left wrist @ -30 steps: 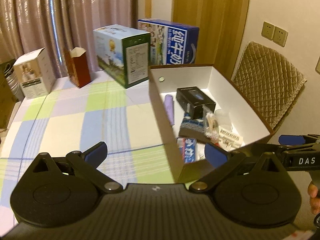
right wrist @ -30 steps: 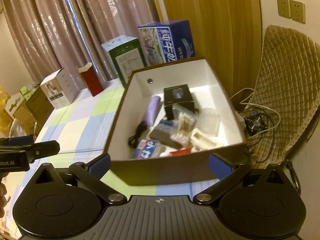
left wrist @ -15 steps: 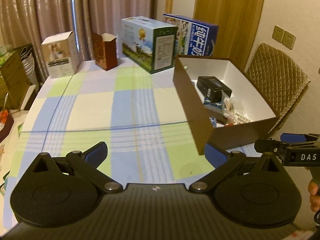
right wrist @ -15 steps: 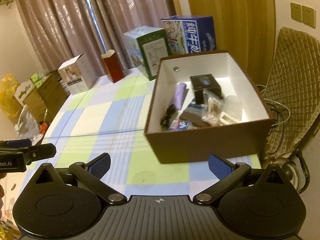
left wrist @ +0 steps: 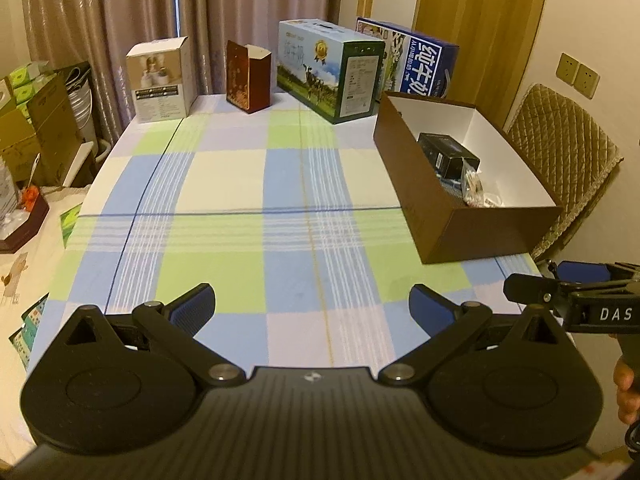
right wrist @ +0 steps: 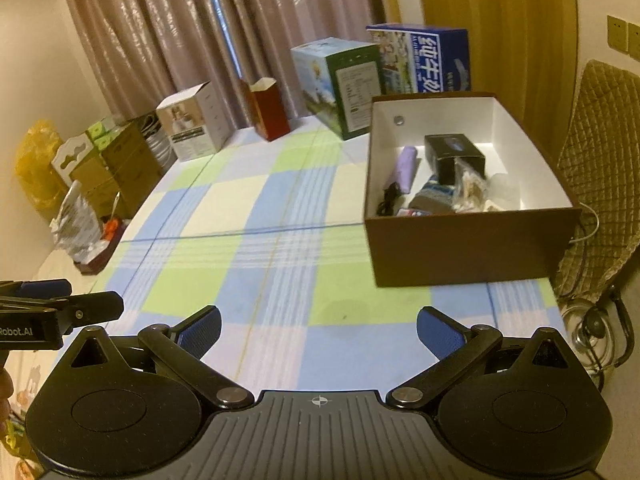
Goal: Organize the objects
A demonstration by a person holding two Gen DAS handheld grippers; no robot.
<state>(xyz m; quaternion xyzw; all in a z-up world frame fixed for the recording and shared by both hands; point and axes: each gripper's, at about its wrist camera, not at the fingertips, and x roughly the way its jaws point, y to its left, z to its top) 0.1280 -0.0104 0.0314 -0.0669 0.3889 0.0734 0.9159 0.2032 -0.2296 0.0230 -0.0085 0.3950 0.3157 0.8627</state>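
Note:
A brown box (left wrist: 492, 236) (right wrist: 472, 246) with a white inside stands at the right side of the checked table. In it lie a black box (right wrist: 454, 153), a purple tube (right wrist: 405, 168), a black cable (right wrist: 389, 199) and several small packets. My left gripper (left wrist: 312, 307) hangs open over the table's near edge, nothing between its fingers. Open and empty too, my right gripper (right wrist: 319, 330) sits in front of the brown box and well short of it. The right gripper also shows at the right edge of the left wrist view.
Along the table's far edge stand a white carton (left wrist: 162, 79), a dark red bag (left wrist: 248, 77), a green milk carton (left wrist: 330, 70) and a blue carton (left wrist: 408, 62). A quilted chair (left wrist: 564, 152) is right of the table. Cardboard boxes (right wrist: 116, 168) are stacked on the left.
Both grippers have pulled back from the brown box toward the table's near edge; the box now looks smaller and farther away. Both stay open and empty.

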